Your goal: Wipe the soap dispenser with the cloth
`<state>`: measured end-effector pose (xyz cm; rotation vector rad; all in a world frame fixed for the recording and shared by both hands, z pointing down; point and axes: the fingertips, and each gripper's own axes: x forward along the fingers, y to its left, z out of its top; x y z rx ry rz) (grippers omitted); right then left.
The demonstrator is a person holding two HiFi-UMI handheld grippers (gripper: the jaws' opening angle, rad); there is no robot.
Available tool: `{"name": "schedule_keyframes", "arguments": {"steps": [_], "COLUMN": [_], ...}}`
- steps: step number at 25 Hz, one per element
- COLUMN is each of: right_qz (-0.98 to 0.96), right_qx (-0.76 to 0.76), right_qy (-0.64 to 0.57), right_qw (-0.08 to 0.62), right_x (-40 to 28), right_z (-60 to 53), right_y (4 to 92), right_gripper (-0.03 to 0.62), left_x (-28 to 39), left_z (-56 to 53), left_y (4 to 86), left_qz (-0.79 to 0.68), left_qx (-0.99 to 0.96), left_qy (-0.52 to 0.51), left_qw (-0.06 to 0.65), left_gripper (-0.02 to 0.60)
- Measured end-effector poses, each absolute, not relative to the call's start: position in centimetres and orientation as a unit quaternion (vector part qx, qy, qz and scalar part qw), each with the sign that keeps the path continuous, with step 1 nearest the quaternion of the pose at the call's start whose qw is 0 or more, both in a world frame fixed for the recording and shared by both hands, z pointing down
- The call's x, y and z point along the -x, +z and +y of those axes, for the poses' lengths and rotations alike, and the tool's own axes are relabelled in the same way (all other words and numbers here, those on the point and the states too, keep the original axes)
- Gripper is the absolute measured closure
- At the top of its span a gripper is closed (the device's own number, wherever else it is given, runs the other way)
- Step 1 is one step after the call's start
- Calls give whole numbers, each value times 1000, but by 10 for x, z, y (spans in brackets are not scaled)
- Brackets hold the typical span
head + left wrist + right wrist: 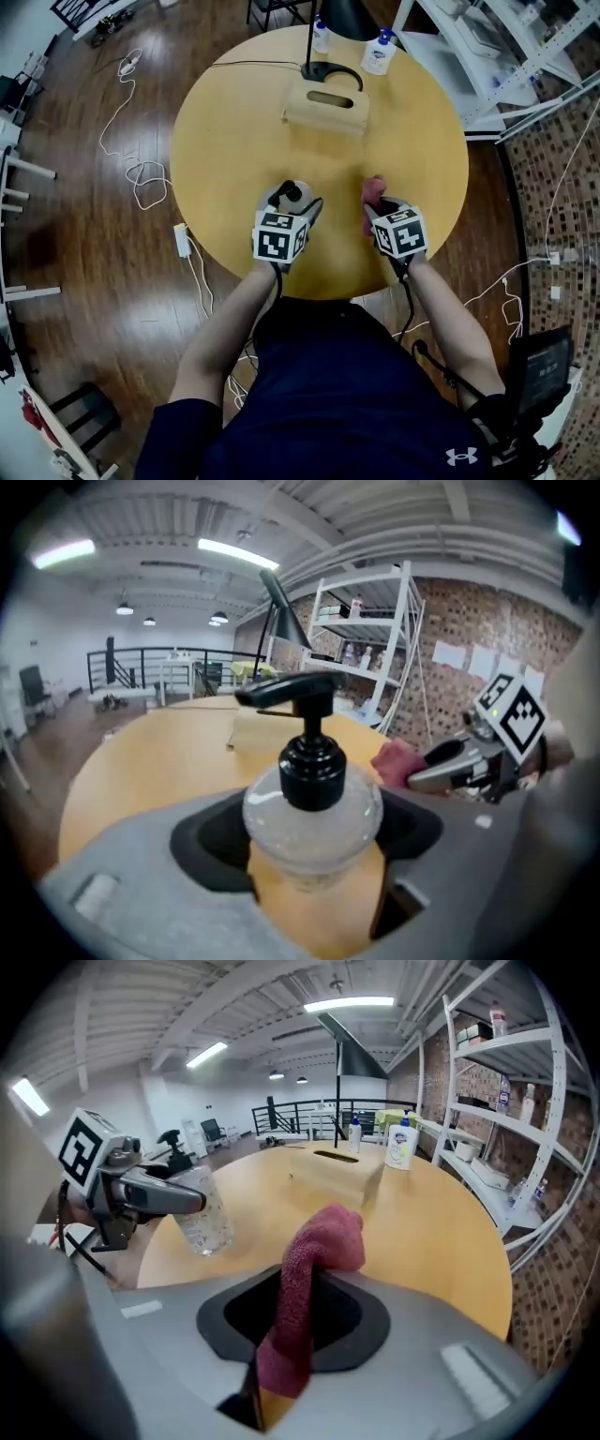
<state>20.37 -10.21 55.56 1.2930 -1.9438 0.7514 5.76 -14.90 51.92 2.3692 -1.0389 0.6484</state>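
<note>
The left gripper (296, 200) is clamped on the soap dispenser (312, 813) near the table's (234, 122) front edge, and the right gripper (380, 201) pinches the cloth (305, 1288). I'd press the cloth's loose fold against the bottle's side and rub round it.

This is a lab or workshop set in an open industrial hall. Far ahead of the left tool (291, 202), a bare beamed ceiling carries tube lights (239, 553), and a black metal railing (141, 658) runs across the far side. To the right of the right tool (382, 211), white metal shelving (502, 1046) stands against a brick wall (469, 611). Left of both tools, a dark wood floor (84, 244) is strewn with white cables (141, 183) and a power adapter (182, 240) beside the round wooden counter (234, 141).
</note>
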Motion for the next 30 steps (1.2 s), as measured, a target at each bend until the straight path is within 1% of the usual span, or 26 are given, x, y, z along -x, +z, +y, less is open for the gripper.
{"name": "schedule_keyframes", "arguments": {"steps": [2,4,9,10,11,12,13,14,15,18,21,22,23,24,25,26,28,30], "right_qz": [-735,-720,-699,-701,-704,-708,-713,-717,-722,-743,-758,-760,-761,-762,-764,-769,-784,-796], "right_qx": [-496,-499,-492,-488,-486,-484,-484,-485,-489,-506,-522,-525,-529,-532,-531,-526,-505,-483], "right_qy": [294,307,337,342,349,357,366,373,376,351,330,331,334,338,343,346,351,357], "right_qw": [356,373,395,391,383,370,353,334,315,261,211,191,170,148,126,108,86,79], "right_x": [-203,-205,-211,-211,-211,-209,-208,-207,-206,-218,-233,-237,-239,-241,-240,-236,-221,-198], "right_z": [-121,-129,-113,-109,-106,-105,-104,-104,-103,-92,-62,-50,-38,-28,-19,-12,1,17], "right_y": [569,591,646,652,657,660,659,654,645,606,567,555,545,534,525,517,508,510], "right_gripper": [513,511,503,489,458,409,360,329,288,287,354,394,459,531,578,583,583,585], "left_x": [-53,-49,-47,-47,-46,-44,-41,-37,-31,0,42,54,63,68,68,62,34,1], "left_z": [-172,-186,-185,-183,-183,-183,-181,-177,-170,-136,-80,-59,-39,-22,-8,3,19,32], "left_y": [528,543,581,583,584,584,585,583,580,572,570,568,564,558,549,539,517,498], "left_qz": [-410,-431,-425,-424,-423,-422,-422,-421,-419,-417,-434,-443,-452,-460,-463,-460,-432,-393], "left_qx": [-856,-848,-844,-846,-848,-849,-849,-847,-845,-833,-807,-798,-790,-784,-781,-783,-805,-837], "left_qy": [252,264,281,282,281,277,270,262,251,211,185,181,175,168,161,155,161,188], "left_qw": [188,159,166,159,153,155,167,189,216,295,354,367,376,382,387,389,374,331], "left_gripper": [216,216,213,213,213,210,188,162,160,160,166,193,255,362,500,578,580,580]}}
